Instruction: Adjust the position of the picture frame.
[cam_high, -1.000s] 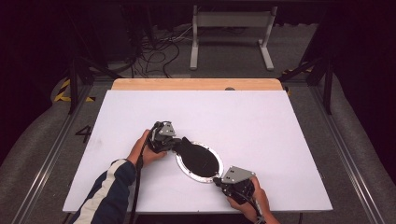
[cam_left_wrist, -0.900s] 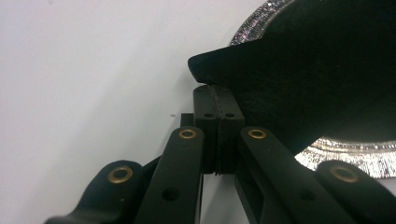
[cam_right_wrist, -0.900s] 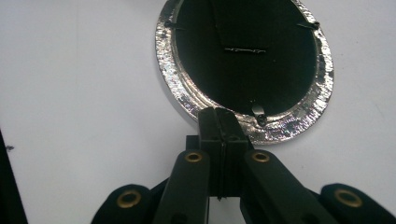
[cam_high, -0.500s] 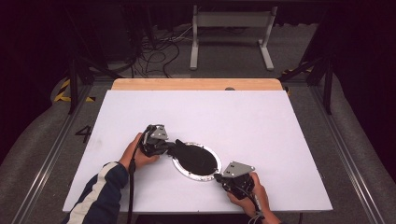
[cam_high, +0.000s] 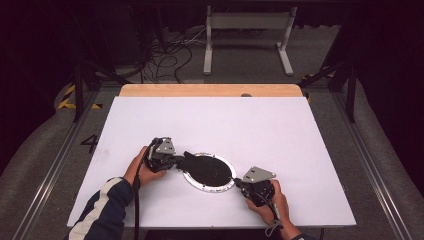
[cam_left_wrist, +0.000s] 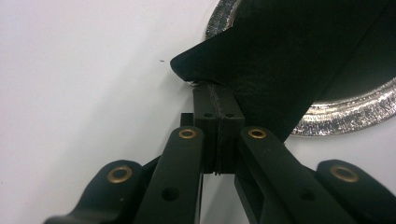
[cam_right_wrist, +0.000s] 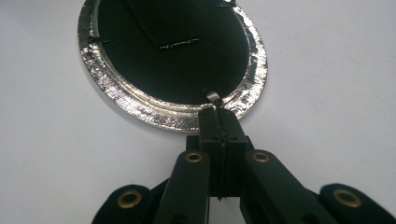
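Here, on a white table (cam_high: 210, 120), a person works two hand-held grippers on a round foil pan (cam_high: 209, 172) covered by a black lid (cam_high: 207, 167). At left, a hand (cam_high: 142, 170) in a dark sleeve with a white stripe (cam_high: 102, 212) holds the left gripper (cam_high: 176, 161) at the pan's left edge. In the left gripper view its jaws are pressed together, pinching the edge of the black lid (cam_left_wrist: 280, 65), which is lifted clear of the foil rim (cam_left_wrist: 345, 112) on that side and juts out over the table. The pan sits near the front middle of the table, between the two grippers. At right, the other hand (cam_high: 267, 197) holds the right gripper (cam_high: 239, 183) at the pan's near right edge. In the right gripper view its jaws are closed tight on the crimped foil rim (cam_right_wrist: 163, 116), beside a small folded foil tab (cam_right_wrist: 214, 97) that laps over the lid (cam_right_wrist: 173, 46).
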